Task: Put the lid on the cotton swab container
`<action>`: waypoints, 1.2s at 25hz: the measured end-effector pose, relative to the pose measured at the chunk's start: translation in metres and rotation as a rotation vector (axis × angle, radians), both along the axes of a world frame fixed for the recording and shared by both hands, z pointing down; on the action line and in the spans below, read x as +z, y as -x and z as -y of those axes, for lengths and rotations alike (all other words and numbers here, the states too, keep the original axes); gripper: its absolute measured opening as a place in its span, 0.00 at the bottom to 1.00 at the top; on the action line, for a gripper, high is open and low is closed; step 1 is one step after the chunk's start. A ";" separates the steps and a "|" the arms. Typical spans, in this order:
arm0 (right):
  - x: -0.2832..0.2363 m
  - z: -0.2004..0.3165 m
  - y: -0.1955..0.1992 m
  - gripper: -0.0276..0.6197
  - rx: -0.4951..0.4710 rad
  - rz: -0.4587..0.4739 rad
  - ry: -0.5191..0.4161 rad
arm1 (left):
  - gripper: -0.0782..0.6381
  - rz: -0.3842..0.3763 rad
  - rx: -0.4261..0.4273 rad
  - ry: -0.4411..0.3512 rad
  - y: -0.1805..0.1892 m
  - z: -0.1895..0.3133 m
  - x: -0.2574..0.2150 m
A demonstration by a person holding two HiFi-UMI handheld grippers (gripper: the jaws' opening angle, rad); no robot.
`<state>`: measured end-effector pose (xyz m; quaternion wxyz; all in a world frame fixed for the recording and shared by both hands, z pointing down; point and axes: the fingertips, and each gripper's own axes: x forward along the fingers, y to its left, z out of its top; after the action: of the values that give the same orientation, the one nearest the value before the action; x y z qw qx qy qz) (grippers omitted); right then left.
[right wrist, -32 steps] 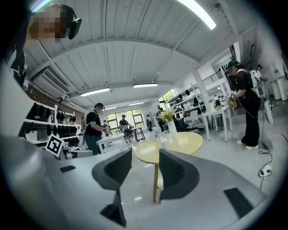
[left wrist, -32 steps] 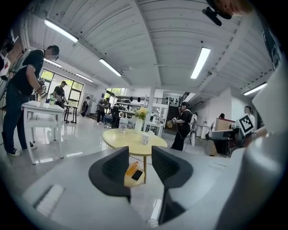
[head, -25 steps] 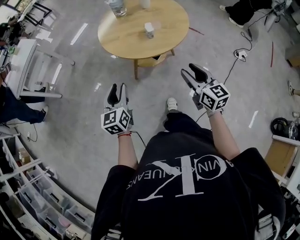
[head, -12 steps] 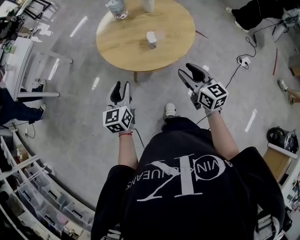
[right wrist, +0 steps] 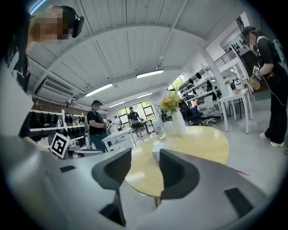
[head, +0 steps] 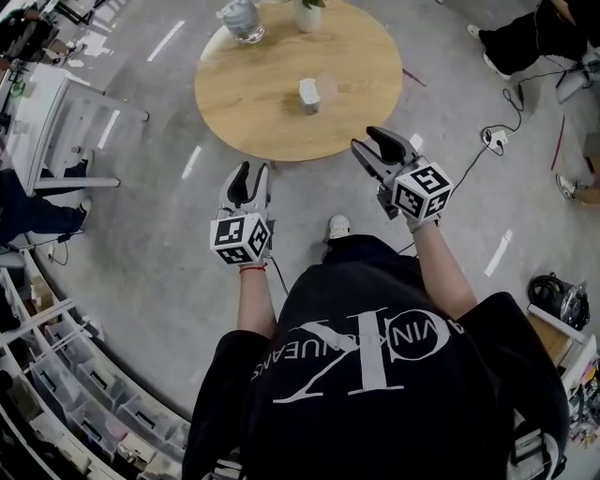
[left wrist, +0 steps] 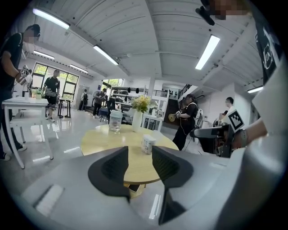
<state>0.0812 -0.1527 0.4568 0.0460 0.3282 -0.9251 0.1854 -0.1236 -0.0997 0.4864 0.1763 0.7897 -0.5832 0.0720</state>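
Sitting upright near the middle of the round wooden worktop point(head: 244, 103): the cotton swab container point(head: 308, 94).
A glass jar point(head: 241, 19) and a flower vase point(head: 307, 14) stand at the far edge. By the near edge, the left tongs point(head: 253, 172) and right tongs point(head: 366, 141) both gape partway, holding nothing.

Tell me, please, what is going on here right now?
A person stands just short of a round wooden table, holding the left gripper and the right gripper out toward it. Both have their jaws apart with nothing between them. A small white container sits near the middle of the table, with a clear jar and a flower vase at the far edge. Nothing has been touched yet.
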 end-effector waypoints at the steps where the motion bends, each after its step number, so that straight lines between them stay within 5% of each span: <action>1: 0.001 0.004 0.000 0.29 -0.008 0.000 0.001 | 0.32 0.000 0.003 0.003 -0.003 0.004 0.001; 17: 0.014 0.061 0.005 0.29 -0.044 0.046 0.051 | 0.38 0.047 0.132 0.049 -0.034 0.053 0.019; 30: 0.033 0.104 0.033 0.29 -0.049 0.044 0.148 | 0.50 0.111 0.436 0.121 -0.071 0.126 0.051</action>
<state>0.0482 -0.2567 0.4896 0.0544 0.2971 -0.9173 0.2594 -0.0530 -0.2258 0.5378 0.1713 0.8799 -0.4021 0.1864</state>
